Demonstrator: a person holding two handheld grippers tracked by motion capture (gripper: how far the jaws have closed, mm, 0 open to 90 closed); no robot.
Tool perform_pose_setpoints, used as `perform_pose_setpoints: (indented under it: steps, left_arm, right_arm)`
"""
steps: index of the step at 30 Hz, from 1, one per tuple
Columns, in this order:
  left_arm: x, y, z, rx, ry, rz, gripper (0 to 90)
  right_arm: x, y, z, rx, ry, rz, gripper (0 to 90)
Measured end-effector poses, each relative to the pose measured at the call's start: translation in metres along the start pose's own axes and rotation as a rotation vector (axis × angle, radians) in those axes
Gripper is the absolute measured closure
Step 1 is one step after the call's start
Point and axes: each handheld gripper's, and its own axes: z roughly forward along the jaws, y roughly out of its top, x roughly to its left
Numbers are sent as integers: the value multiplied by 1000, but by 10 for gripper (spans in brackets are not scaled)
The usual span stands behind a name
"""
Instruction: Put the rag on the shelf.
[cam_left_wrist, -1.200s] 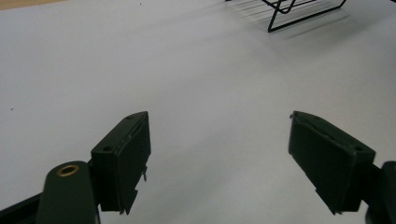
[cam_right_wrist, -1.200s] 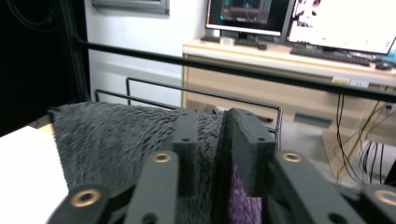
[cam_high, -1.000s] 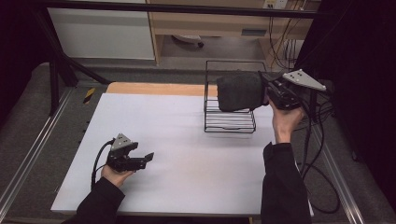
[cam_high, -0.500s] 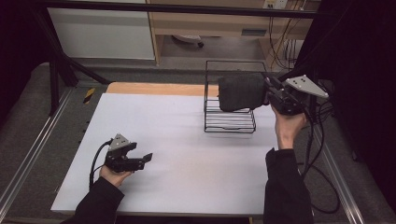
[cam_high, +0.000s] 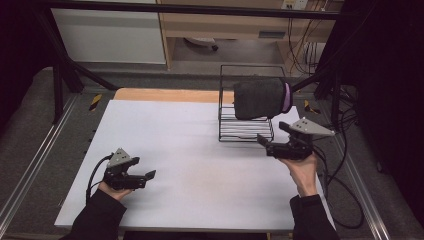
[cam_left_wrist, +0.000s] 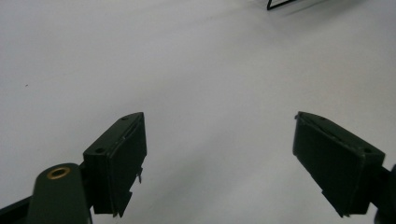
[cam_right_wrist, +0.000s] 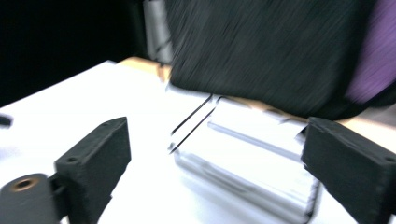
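A dark grey fabric bundle with a purple end sits high on a black wire rack at the table's far right. My right gripper hovers just in front of the rack, open and apart from the bundle. The right gripper view is blurred: wide-spread jaws, the grey bundle above and the rack's wire base beyond them. My left gripper stands open over the near left of the white table, with bare tabletop between its jaws in the left gripper view.
A corner of the rack shows at the top of the left gripper view. A wooden strip runs along the table's far edge. Cables trail off the right side. Metal rails and dark frame posts flank the table.
My right gripper has let go of the grey bundle, leaving it on the rack, and has drawn back and down toward the near edge. The left gripper has not moved.
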Motion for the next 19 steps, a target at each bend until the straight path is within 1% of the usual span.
perform_pose_setpoints:
  steps: [3, 6, 8, 9, 10, 12, 16, 19]
  left_arm:
    - [3, -3, -2, 12, 0, -1, 173]
    - [4, -6, -3, 11, -1, -8, 173]
    - [5, -8, -4, 16, -2, -4, 173]
    - [5, -9, -4, 14, -2, -9, 173]
    - [5, -10, -3, 19, -2, -8, 173]
    - [5, -11, -2, 22, -4, -3, 173]
    - [2, -13, 0, 27, -10, 15, 173]
    - [1, -15, 2, 33, -15, 20, 173]
  right_arm:
    - [-1, -22, 5, 11, 30, 29, 35]
    - [-4, -44, 9, 38, 58, 51, 22]
    - [-6, -58, 10, 64, 68, 48, 16]
    - [-7, -66, 9, 73, 74, 51, 16]
    - [-8, -73, 9, 81, 83, 55, 14]
    - [-10, -87, 8, 92, 87, 64, 13]
    - [-14, -107, 8, 138, 93, 61, 11]
    - [-13, -111, 10, 160, 97, 51, 6]
